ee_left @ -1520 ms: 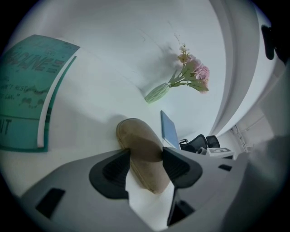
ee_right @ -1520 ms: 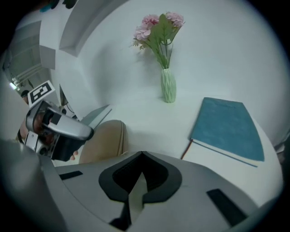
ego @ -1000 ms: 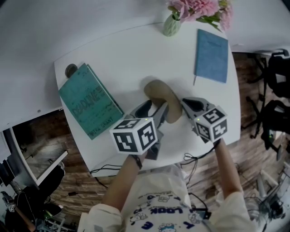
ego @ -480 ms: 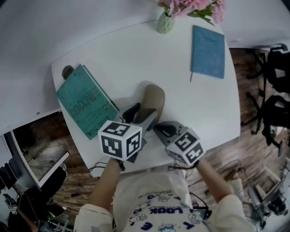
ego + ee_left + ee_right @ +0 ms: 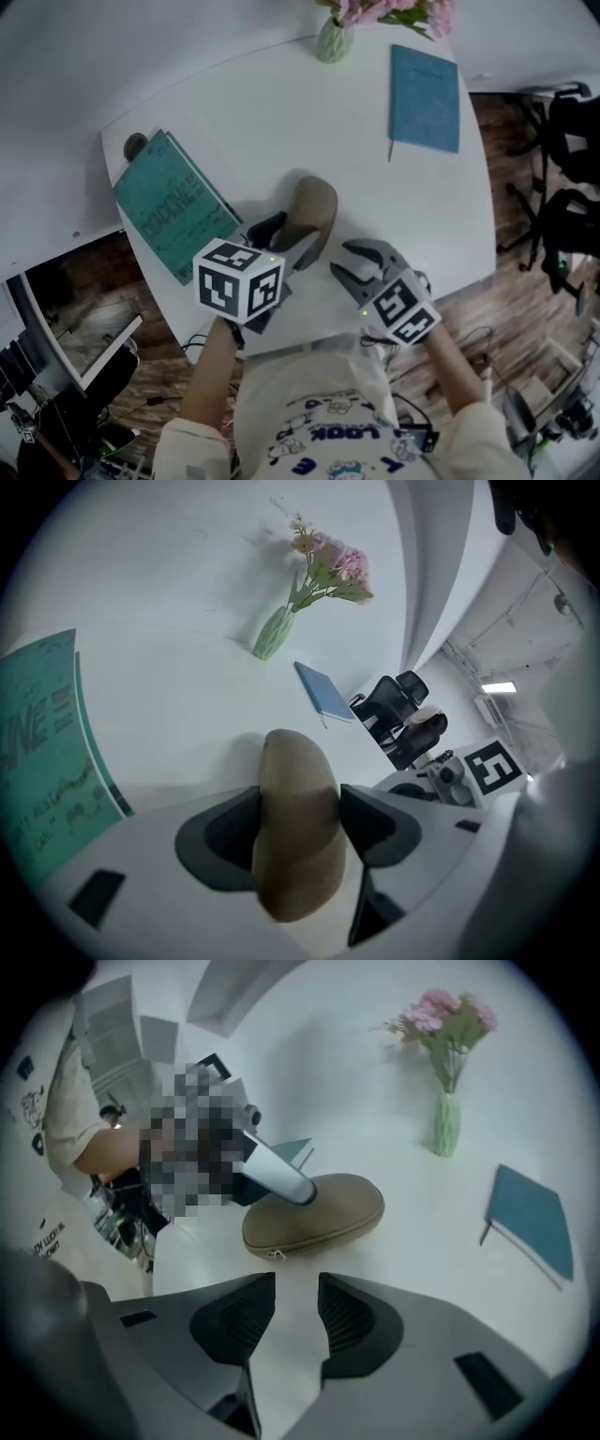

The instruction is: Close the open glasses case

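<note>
Head view: white table (image 5: 281,122). The tan glasses case (image 5: 314,208) lies near the front edge w/ its lid down. The left gripper (image 5: 286,240) straddles the case's near end, one finger on each side. The right gripper (image 5: 349,262) is just beside the case on the right, not touching it. A teal book (image 5: 167,214) lies at left, a blue notebook (image 5: 425,84) at far right, and a vase (image 5: 333,42) of pink flowers at the back edge.

Left gripper view: the left gripper (image 5: 300,822) is clamped on the case (image 5: 292,771), w/ pads against both its sides. Its jaws have just been opening a little, w/ the case between them. The vase (image 5: 274,635) and notebook (image 5: 326,691) stand beyond.

Right gripper view: the right gripper (image 5: 297,1312) has jaws apart that have just been opening, w/ nothing between them, only bare table. The case (image 5: 323,1213) lies ahead, closed along its seam, w/ one finger (image 5: 281,1174) of the left gripper on it. The vase (image 5: 445,1124) is behind and the notebook (image 5: 534,1222) at right.
</note>
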Tool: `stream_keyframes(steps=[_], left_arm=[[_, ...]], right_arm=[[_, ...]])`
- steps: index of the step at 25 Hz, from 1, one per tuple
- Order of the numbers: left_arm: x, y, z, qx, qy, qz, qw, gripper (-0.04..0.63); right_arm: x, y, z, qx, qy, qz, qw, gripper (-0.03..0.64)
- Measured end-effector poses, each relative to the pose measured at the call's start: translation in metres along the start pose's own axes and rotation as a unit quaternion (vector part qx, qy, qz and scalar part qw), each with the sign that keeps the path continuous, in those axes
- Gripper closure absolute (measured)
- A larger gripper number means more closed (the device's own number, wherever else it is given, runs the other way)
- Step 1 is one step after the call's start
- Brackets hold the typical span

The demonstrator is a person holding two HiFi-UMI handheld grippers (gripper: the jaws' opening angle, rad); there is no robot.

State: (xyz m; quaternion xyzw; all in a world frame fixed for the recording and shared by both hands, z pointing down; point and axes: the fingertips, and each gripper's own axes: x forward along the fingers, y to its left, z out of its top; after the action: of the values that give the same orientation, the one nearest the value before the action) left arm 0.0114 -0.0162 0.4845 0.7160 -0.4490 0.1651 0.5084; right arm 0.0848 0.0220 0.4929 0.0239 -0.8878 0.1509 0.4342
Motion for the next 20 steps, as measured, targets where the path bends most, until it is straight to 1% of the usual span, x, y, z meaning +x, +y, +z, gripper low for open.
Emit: stream_keyframes(steps=[3,6,8,12,13,15,20], left_arm=[[0.000,-0.001,0.000,0.005,0.008,0.002,1.0000,0.342],[0.001,-0.001,0.000,0.008,0.015,0.004,0.9998,0.341],[0.001,-0.001,-0.001,0.008,0.016,0.004,0.9998,0.341],[0.002,-0.001,-0.001,0.006,0.013,0.002,0.9999,0.341],[0.002,-0.001,-0.001,0.006,0.013,0.002,0.9999,0.341],[0.002,-0.001,-0.001,0.006,0.012,0.002,0.9999,0.341],[0.002,0.000,0.000,0.004,0.007,0.002,1.0000,0.341]], right_arm=[[0.005,0.008,0.005,-0.064,0.010,0.015,0.998,0.492],[0.013,0.018,0.001,-0.089,0.040,0.034,0.995,0.494],[0.016,0.022,0.001,-0.099,0.046,0.039,0.993,0.493],[0.018,0.023,0.004,-0.111,0.049,0.042,0.992,0.496],[0.018,0.023,0.003,-0.110,0.051,0.045,0.992,0.504],[0.018,0.022,0.002,-0.102,0.051,0.050,0.992,0.551],[0.020,0.018,0.004,-0.091,0.049,0.043,0.994,0.582]])
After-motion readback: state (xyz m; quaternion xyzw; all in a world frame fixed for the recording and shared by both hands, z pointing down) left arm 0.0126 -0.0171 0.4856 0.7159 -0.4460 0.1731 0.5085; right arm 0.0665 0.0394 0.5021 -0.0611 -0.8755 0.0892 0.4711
